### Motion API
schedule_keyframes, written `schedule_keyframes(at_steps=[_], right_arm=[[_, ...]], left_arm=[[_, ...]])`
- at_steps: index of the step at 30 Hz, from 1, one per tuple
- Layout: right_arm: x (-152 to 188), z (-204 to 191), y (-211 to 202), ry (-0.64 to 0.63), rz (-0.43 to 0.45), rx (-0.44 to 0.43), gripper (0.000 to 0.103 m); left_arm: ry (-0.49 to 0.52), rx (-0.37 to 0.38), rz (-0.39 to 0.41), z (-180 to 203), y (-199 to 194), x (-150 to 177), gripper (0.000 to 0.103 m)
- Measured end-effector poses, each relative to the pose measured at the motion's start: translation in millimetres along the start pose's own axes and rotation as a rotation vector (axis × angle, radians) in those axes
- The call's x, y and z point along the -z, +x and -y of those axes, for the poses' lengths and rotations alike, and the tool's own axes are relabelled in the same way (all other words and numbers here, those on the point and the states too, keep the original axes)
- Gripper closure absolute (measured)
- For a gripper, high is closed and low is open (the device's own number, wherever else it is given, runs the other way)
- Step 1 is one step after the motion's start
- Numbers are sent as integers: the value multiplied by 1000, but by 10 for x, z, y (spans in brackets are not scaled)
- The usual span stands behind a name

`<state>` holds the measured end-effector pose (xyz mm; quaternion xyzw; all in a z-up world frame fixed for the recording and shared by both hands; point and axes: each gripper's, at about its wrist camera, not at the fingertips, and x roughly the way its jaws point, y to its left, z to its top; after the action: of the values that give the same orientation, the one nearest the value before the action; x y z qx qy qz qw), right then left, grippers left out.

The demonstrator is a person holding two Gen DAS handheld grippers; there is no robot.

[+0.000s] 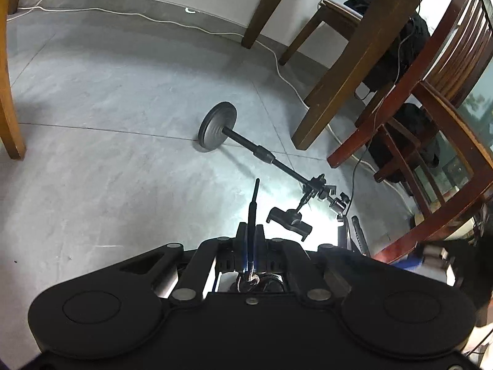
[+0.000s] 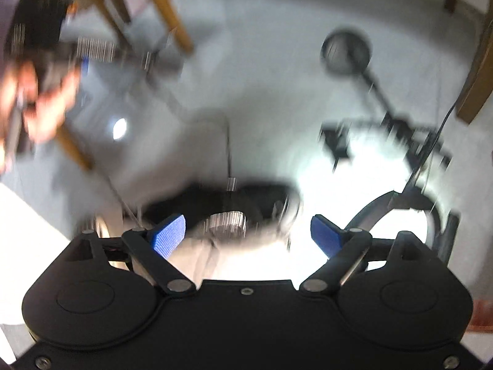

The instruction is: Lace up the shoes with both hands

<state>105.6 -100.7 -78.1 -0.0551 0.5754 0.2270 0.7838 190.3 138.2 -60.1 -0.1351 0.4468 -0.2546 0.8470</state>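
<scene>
1. The left gripper [image 1: 250, 246] is clamped shut on a dark shoelace [image 1: 253, 206], whose stiff tip stands up and away from the closed fingers toward the far floor; the lace's long axis runs near-to-far, in line with the gripper.

2. The right gripper [image 2: 246, 236] stands with its jaws spread wide, its blue pads [image 2: 169, 234] well apart and nothing pressed between them.

3. Just beyond and slightly below those open jaws lies the dark shoe [image 2: 246, 194], blurred by camera motion. Its body stretches left to right across the view, so it lies crosswise to the gripper's line.

4. A thin dark strand [image 2: 228, 151] rises straight up from the shoe toward the far side. It looks like the lace, though the blur leaves that uncertain.

5. In the right wrist view a person's hand [image 2: 40, 104] shows at far left, well away from the shoe.

6. Judged from this, the right gripper is the nearer one to the shoe and the free one. The next grab depends on centring the open jaws over the lace, which sits slightly left of the midline.
</scene>
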Motion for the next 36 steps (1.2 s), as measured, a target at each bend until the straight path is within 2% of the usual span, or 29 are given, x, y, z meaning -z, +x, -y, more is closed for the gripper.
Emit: schedule_keyframes(at_steps=[2,5,9,13,14,15,16,18,21,29,33,36], right_arm=[[87,23,57,28,-21,18,14],[78,25,51,70,0,-1,13],[45,-80,92,97,92,20,13],[-58,-182,156,129,160,-25,13],[-91,-210,163,133,174,-33,13],[-131,-241,177,138,183,-37,13],[-172,-264,195,144,181,-37,13],[-227,-284,218,158,169,-31,13],[-242,-289,235,180,154,-10,13],[-112,-300,288,250,90,51,12],[-4,-308,385,217,47,103,12],[180,-242,562,190,-29,132,12]], left_arm=[[0,-3,-1,-11,-2,6,100],[12,-29,-18,-30,43,29,100],[7,-86,-47,-52,153,103,100],[-2,-116,-53,-61,164,154,99],[-12,-127,-60,-66,166,167,96],[-22,-143,-64,-69,170,176,88],[-29,-155,-68,-72,170,183,82],[-40,-176,-76,-77,167,196,63],[-49,-192,-82,-89,153,210,45],[-32,-189,-92,-78,116,218,43],[-28,-196,-101,-71,119,224,43],[-29,-206,-108,-67,134,217,43]])
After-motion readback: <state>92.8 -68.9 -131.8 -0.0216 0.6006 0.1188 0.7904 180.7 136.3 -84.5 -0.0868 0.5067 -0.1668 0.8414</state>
